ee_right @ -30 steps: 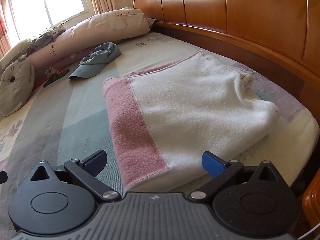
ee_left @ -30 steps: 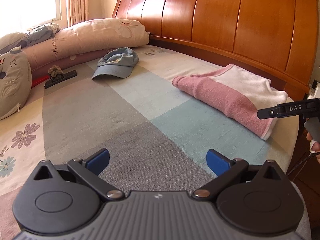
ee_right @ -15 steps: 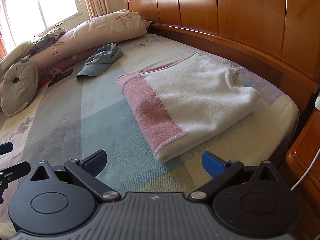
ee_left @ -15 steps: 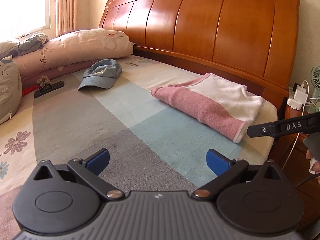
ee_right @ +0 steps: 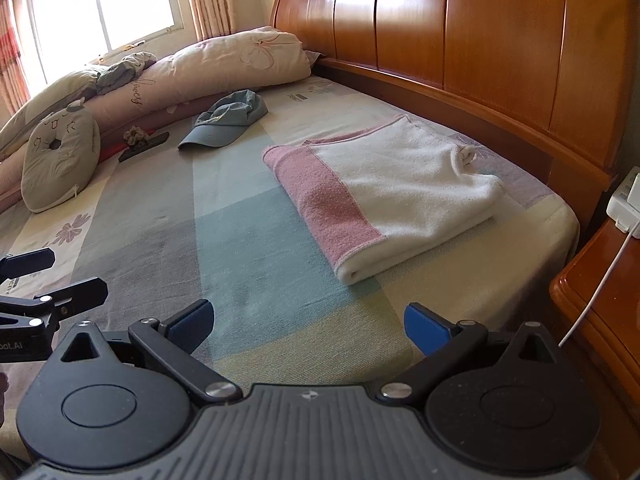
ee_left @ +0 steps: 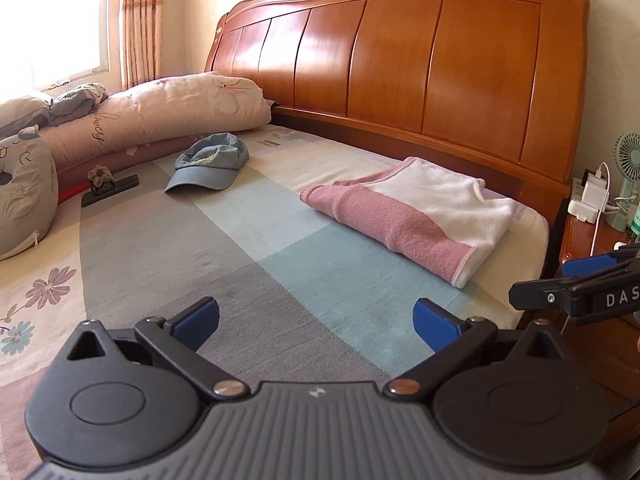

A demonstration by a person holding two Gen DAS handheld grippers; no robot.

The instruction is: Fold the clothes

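Note:
A folded pink and white garment (ee_left: 412, 210) (ee_right: 384, 192) lies flat on the bed near the wooden headboard, at the bed's right end. My left gripper (ee_left: 316, 318) is open and empty, held back from the garment over the grey and blue sheet. My right gripper (ee_right: 306, 322) is also open and empty, hovering over the near edge of the bed with the garment well ahead of it. The right gripper's fingers (ee_left: 576, 292) show at the right edge of the left wrist view. The left gripper's fingers (ee_right: 60, 292) show at the left edge of the right wrist view.
A blue cap (ee_left: 210, 164) (ee_right: 228, 118) lies farther along the bed. Pillows (ee_left: 168, 114) and a cat cushion (ee_right: 60, 156) line the far side. A wooden nightstand (ee_right: 600, 304) with chargers and a small fan (ee_left: 628, 176) stands beside the bed. The headboard (ee_left: 420, 64) rises behind.
Both grippers have pulled back and away from the folded garment, which now lies farther off in both views. Each stays open and empty.

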